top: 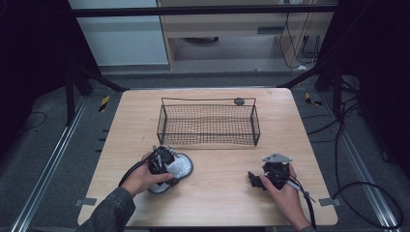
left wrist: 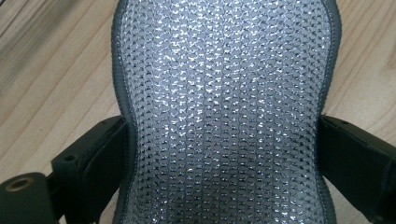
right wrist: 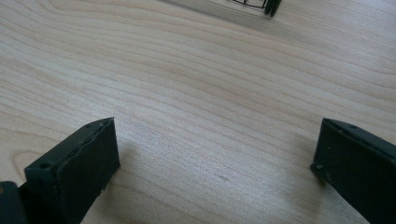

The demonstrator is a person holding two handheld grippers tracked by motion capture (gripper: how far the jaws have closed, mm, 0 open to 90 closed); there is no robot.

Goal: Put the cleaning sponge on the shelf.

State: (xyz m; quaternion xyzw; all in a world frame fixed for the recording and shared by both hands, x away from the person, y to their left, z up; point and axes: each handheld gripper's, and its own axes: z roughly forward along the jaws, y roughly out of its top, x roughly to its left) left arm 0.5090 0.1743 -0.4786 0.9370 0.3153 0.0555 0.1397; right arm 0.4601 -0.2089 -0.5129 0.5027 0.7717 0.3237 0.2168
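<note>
Left gripper [top: 167,166] closing on silver mesh pad [left wrist: 224,112], at 7 o'clock of wire basket [top: 208,123]. Right gripper [top: 256,180] resting wide open at 5 o'clock. Likely next: lifting pad toward basket.

A silver-mesh pad [left wrist: 224,112] with a dark grey stitched edge is lying on the wooden table [left wrist: 42,79], as the left gripper [left wrist: 224,154] is pressing both black jaws against its narrow waist.
</note>
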